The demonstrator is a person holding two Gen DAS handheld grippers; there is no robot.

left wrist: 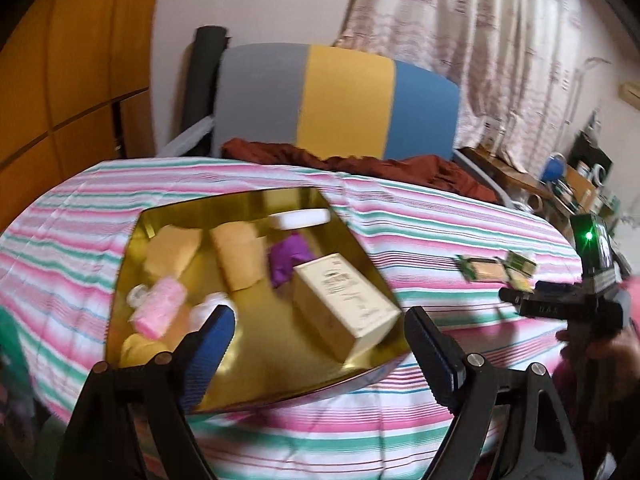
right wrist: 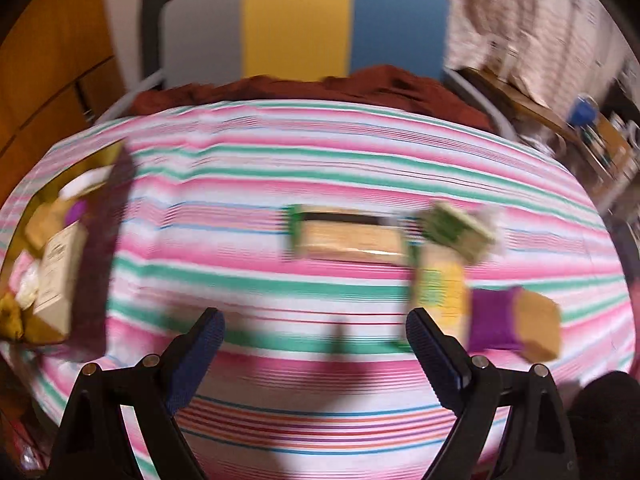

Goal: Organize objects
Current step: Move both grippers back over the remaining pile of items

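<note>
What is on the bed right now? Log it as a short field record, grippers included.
surface: striped bedcover
container: gold tray on the cover
in tray: cream box, pink roll, purple item, tan pieces
loose on cover: green-ended packet, green box, purple-and-tan block
left gripper: open, empty, over tray edge
right gripper: open, empty, above cover

A home bedroom; striped bedspread [left wrist: 400,216]; patterned curtain [left wrist: 480,40]; wooden wardrobe [left wrist: 72,60]
</note>
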